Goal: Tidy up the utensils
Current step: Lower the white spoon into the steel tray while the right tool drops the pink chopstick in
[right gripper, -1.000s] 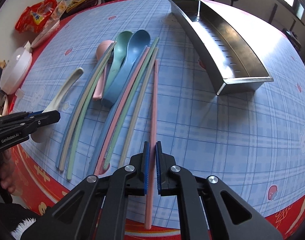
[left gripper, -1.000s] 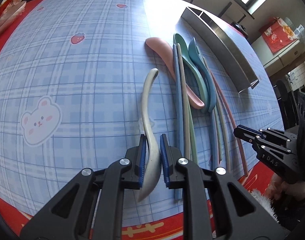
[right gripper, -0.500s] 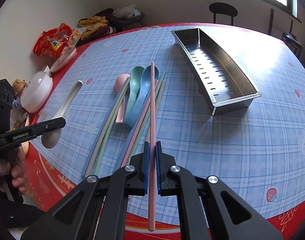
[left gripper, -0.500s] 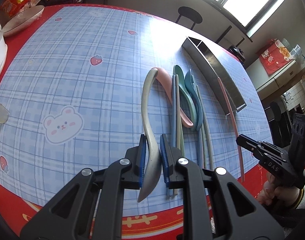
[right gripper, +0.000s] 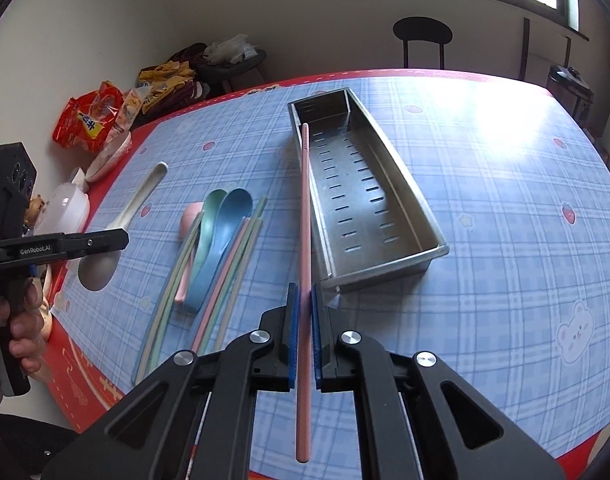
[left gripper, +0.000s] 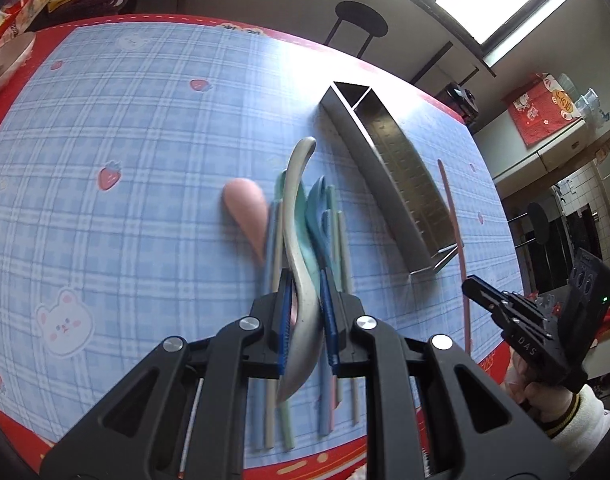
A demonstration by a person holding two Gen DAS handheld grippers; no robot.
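Note:
My left gripper (left gripper: 306,312) is shut on a cream spoon (left gripper: 299,216), lifted above the table with its handle pointing away. The same cream spoon (right gripper: 135,204) and left gripper (right gripper: 123,239) appear at the left of the right wrist view. My right gripper (right gripper: 303,322) is shut on a pink chopstick (right gripper: 305,208), raised so its far end lies over the near wall of the steel tray (right gripper: 401,200). The pink chopstick (left gripper: 455,232) and right gripper (left gripper: 471,286) show at the right of the left wrist view, beside the steel tray (left gripper: 361,152). Pink, green and blue spoons (right gripper: 225,224) and several chopsticks lie on the cloth.
The round table has a blue checked cloth (right gripper: 505,184) with a red border. Snack bags (right gripper: 91,122) and a white lidded container (right gripper: 65,208) sit at its left edge. A black stool (right gripper: 423,40) stands beyond the table. A hand (right gripper: 19,320) holds the left gripper.
Both grippers have risen from the table with their utensils. The cream spoon has swung over the lying spoons, and the pink chopstick has come across to the tray.

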